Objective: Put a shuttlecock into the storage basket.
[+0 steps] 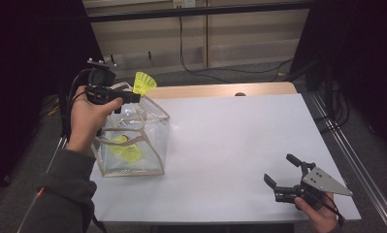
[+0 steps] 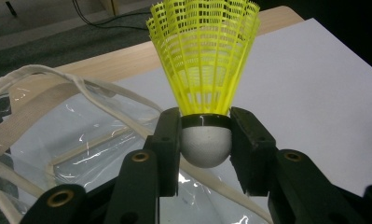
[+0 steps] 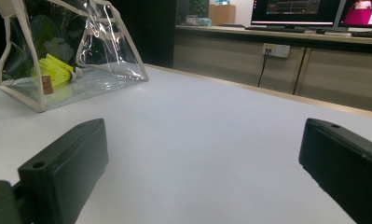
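The left tool (image 1: 128, 97) grips a yellow shuttlecock (image 2: 203, 60) by its grey-white cork, one jaw pressed on each side of the rounded base. In the left gripper view the shuttlecock's long axis runs straight up from the jaws, cork low, the open plastic skirt flaring away from the tool. In the high view the skirt (image 1: 144, 82) points up and to the right, clear of the tool's tip and over the back left part of the bench (image 1: 239, 145).

The shuttlecock is held just above the open top of a clear bag (image 1: 133, 141) with cream edging and handles, which stands near the left edge of the bench. Inside the bag lie other yellow shuttlecocks (image 1: 125, 148), on their sides on its floor; the right gripper view shows one with its skirt towards the left (image 3: 55, 70).

The right tool (image 1: 285, 174) rests low near the front right corner of the bench, its jaws spread wide with nothing between them, pointing across towards the bag. Between the bag and the right tool the white bench top is bare, with open room on the middle and right; the far wooden edge lies behind the bag
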A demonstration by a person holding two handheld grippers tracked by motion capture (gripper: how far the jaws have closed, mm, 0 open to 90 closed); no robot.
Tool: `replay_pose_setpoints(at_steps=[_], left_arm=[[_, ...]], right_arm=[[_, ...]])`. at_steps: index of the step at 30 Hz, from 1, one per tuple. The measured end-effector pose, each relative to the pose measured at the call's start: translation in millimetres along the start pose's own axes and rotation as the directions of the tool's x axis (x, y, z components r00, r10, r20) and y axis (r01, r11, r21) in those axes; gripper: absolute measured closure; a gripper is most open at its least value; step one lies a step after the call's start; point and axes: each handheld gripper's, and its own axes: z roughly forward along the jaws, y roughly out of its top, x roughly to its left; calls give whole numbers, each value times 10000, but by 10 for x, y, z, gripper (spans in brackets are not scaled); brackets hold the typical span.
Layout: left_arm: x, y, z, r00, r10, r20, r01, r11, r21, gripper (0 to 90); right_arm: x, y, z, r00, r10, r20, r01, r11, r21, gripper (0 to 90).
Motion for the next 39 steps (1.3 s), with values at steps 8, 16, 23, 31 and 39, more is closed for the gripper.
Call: replay_pose_setpoints(at_steps=[8,16,23,31,39], left_arm=[[59,-32,1,9998,-159,-127,158,9999,-45,649],[94,-47,-22,9993,-280,-233,279,9996,-76,649],[141,-73,-33,9984,-370,-430,366,9993,-92,649],[186,-97,-39,9976,-518,-461,514,9986,-107,649],[228,-117,-47,9961,-635,-605,625,9979,-173,649]], right_arm=[[-1,0,0,10000,-1,6,1,10000,0,12],[0,0,1,10000,6,6,-6,10000,5,11],[-1,0,2,10000,0,-5,0,10000,5,12],[2,1,3,10000,11,-11,-11,10000,5,12],[-1,1,3,10000,9,-9,-9,10000,1,12]])
